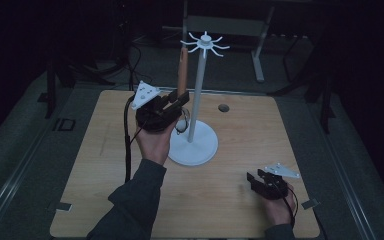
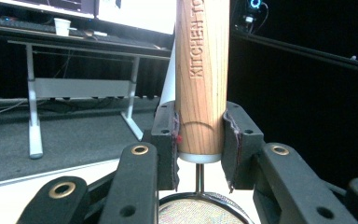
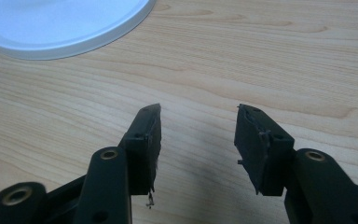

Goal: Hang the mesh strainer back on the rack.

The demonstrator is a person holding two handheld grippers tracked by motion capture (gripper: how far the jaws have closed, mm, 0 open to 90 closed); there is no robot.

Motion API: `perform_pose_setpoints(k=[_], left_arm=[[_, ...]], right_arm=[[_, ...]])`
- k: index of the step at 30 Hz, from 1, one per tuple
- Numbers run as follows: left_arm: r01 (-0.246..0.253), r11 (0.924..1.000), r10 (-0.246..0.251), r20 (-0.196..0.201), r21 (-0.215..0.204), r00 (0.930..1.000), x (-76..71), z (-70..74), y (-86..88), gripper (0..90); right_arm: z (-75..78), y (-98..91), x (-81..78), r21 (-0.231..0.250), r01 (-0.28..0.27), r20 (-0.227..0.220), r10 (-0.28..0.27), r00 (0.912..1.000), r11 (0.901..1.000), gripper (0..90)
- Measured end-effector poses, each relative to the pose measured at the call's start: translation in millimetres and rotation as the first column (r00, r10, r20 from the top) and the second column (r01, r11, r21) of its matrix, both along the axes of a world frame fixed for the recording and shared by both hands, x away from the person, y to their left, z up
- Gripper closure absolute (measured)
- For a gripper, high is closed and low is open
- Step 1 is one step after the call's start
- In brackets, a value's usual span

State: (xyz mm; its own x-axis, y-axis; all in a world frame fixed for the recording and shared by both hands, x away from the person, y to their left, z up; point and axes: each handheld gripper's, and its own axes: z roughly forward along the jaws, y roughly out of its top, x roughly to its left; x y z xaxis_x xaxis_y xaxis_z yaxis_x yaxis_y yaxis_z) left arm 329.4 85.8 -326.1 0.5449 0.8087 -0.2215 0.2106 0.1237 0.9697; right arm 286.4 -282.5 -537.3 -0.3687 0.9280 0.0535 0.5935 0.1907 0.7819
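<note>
Wooden strainer handle (image 2: 200, 79) stands upright, clamped by the left gripper (image 1: 172, 104) at the rack's (image 1: 200, 90) nine o'clock, ready for hooking; right gripper (image 3: 198, 140) rests open, empty, at five o'clock.

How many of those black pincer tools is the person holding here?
2. The left gripper is raised beside the white stand, clamped on a wooden-handled strainer. The right gripper rests low near the table's front right corner, jaws apart with nothing between them.
</note>
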Motion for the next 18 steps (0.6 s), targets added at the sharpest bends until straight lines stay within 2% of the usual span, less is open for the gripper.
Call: perform_pose_setpoints(k=[18], left_arm=[[-0.002, 0.9998, 0.002, -0.008, 0.021, 1.0000, 7.8, 3.9, -1.6, 69.9]], right_arm=[[0.4, -0.2, -0.2, 0.004, 0.002, 0.000, -0.002, 1.0000, 1.0000, 50.6]])
